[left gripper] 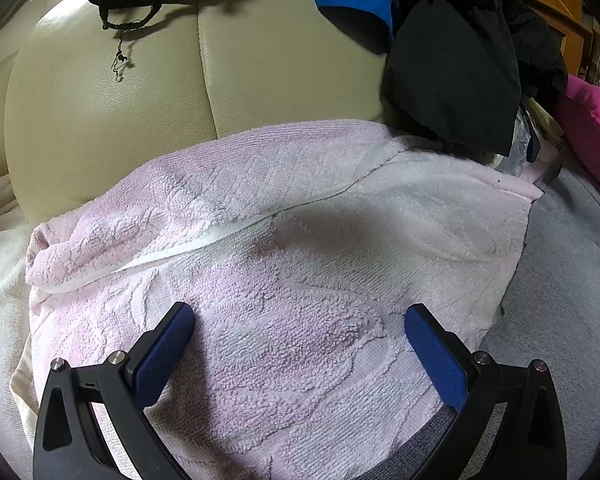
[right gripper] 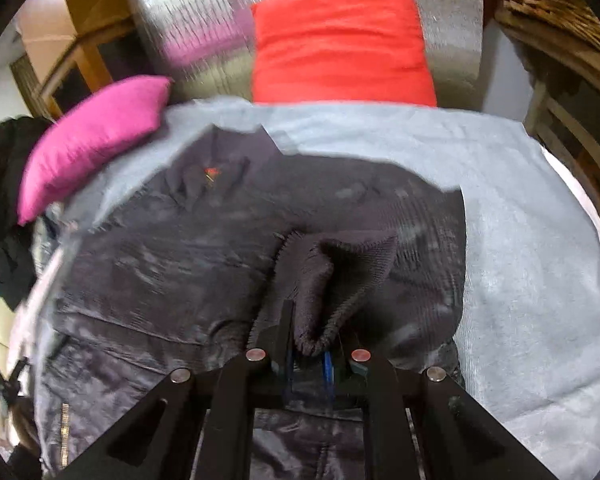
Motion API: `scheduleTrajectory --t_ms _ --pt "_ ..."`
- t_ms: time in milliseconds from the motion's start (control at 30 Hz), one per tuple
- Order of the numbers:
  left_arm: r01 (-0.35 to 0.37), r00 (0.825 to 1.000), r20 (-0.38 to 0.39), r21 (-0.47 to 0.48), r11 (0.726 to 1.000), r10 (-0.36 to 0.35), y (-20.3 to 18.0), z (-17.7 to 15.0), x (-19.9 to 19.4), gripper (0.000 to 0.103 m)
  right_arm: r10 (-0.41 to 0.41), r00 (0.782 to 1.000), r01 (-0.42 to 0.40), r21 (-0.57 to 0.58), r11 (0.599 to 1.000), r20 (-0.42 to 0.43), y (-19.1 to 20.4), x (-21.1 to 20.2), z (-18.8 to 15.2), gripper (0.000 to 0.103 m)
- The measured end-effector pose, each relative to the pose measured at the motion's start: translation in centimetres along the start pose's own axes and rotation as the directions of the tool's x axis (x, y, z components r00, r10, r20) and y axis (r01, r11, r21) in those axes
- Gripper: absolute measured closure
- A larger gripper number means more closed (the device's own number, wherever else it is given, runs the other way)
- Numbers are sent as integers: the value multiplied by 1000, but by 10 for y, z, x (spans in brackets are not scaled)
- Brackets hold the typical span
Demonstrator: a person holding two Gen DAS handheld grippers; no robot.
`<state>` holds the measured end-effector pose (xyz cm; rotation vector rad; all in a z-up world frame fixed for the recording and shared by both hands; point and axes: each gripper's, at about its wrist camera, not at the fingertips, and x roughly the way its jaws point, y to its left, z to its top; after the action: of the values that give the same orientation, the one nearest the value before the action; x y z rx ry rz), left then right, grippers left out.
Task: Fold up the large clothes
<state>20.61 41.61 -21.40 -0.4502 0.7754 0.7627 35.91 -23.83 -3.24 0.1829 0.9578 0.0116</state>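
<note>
Right tongs (right gripper: 314, 354) pinch a dark knitted cuff (right gripper: 340, 276) of a black jacket (right gripper: 172, 248) on grey cloth (right gripper: 540, 280); left tongs (left gripper: 300, 344) gape wide, empty, over a pink terry towel (left gripper: 260, 260).

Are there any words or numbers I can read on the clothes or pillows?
No words or numbers can be read anywhere.
The dark jacket has a small red and yellow mark on it, too blurred to read.
The pink towel shows only a woven pattern, no letters.
</note>
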Motion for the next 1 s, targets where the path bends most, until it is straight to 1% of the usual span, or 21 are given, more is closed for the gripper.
scheduleTrajectory --t_ms 100,200,233,267,300,333,367,400,433,467,533,567,600,633,667,733,800,900,933,967,1000 --pt "-15 1000 -22 13 1000 15 -2 3 -1 0 28 999 -29 11 1000 34 1 -9 0 91" --pt "-49 995 -81 41 998 53 -13 14 -7 0 -1 1000 3 51 999 -23 -9 12 -13 91" --pt "-34 994 -100 46 998 38 -20 17 -14 0 -9 999 12 64 998 -46 -14 24 -18 91" --pt "12 995 -99 36 999 -9 -28 20 -27 0 -16 998 21 76 997 -67 -19 34 -24 91" --pt "81 993 -84 27 996 -78 -40 22 -43 0 -16 997 22 81 997 -77 -21 41 -29 91" --pt "131 989 -77 29 991 -128 -50 23 -55 0 -11 997 17 84 996 -77 -22 43 -31 91" --pt "226 972 -79 42 973 -222 -73 22 -77 0 -5 997 12 87 996 -73 -23 44 -33 91" --pt "305 950 -90 54 951 -300 -94 20 -93 0 2 998 3 91 996 -66 -23 43 -33 91" --pt "359 931 -100 63 931 -352 -110 17 -104 0 7 998 -2 90 996 -60 -22 41 -32 91" --pt "454 888 -128 86 887 -442 -142 9 -123 0 13 999 -9 86 996 -51 -21 37 -30 91" --pt "581 808 -197 110 807 -555 -190 -8 -142 0 33 999 -32 74 997 -20 -20 21 -25 91" --pt "616 780 -225 108 780 -585 -206 -14 -145 0 48 999 -48 70 996 2 -19 11 -21 91" --pt "656 742 -266 99 748 -615 -230 -24 -149 0 60 998 -62 61 996 28 -17 0 -17 91" --pt "679 717 -294 88 729 -632 -251 -34 -149 0 69 996 -71 53 996 49 -15 -8 -15 91" --pt "691 702 -311 81 718 -640 -268 -41 -148 0 79 994 -82 40 996 72 -13 -19 -11 91" --pt "695 688 -344 58 717 -639 -289 -50 -141 0 84 992 -86 18 996 92 -9 -30 -9 91" --pt "683 673 -388 -4 731 -630 -307 -58 -124 0 75 994 -76 5 997 85 -9 -31 -11 91" --pt "655 662 -420 -79 752 -621 -314 -67 -107 3 63 997 -64 16 998 48 -16 -15 -18 91" --pt "649 664 -422 -83 756 -617 -314 -68 -107 13 64 997 -64 20 998 40 -17 -7 -20 91" --pt "643 669 -427 -79 762 -609 -316 -67 -105 29 66 997 -67 24 997 32 -18 -3 -23 91" --pt "635 674 -436 -72 769 -597 -317 -67 -103 37 69 997 -69 24 997 29 -20 -1 -26 91"
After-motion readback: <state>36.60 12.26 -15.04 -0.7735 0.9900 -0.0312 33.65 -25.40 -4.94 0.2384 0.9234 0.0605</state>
